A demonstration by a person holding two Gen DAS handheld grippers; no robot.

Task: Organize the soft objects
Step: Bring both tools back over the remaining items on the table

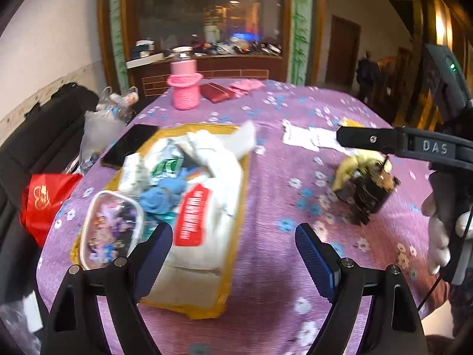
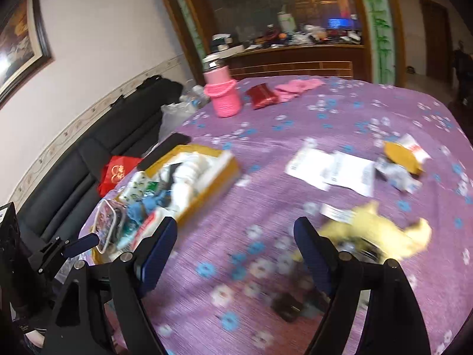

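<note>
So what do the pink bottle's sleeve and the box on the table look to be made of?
Pink bottle's sleeve: probably crocheted yarn, matte, with ribbed rows and a rolled rim. Box: likely cardboard, with matte yellow-brown thin walls; blur leaves it uncertain.

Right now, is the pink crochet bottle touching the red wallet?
Apart. The right wrist view shows purple tablecloth between the pink crochet bottle and the red wallet.

White wall (image 2: 97, 38), dark sofa (image 2: 97, 159)
</note>
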